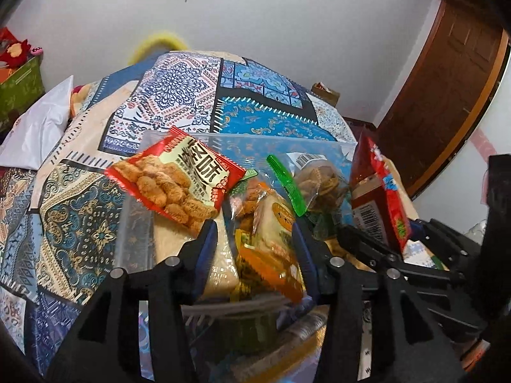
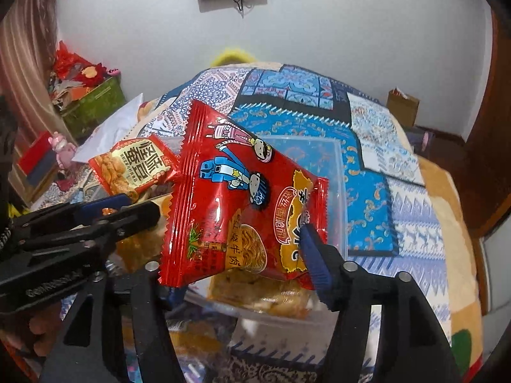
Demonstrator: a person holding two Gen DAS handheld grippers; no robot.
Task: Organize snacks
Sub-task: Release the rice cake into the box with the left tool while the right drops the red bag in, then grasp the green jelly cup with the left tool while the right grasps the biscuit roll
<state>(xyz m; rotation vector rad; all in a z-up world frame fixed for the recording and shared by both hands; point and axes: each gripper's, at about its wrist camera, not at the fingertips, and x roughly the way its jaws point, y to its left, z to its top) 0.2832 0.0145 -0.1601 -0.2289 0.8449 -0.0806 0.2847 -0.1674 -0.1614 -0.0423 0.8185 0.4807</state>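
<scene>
Red glossy cartoon-printed snack packet [image 2: 236, 198] tilts over clear bin [image 2: 338, 172].

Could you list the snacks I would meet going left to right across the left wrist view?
Red pack of fried bites → orange wrapper → green clip → clear bag of biscuits → red packet standing on edge.

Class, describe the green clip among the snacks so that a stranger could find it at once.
Start at the patterned bedspread and find the clear plastic box of snacks standing on it. Inside, right of the red packet picturing fried nuggets, a clear bag of brown biscuits lies. The green clip beside it is the only bright green translucent strip there.
</scene>
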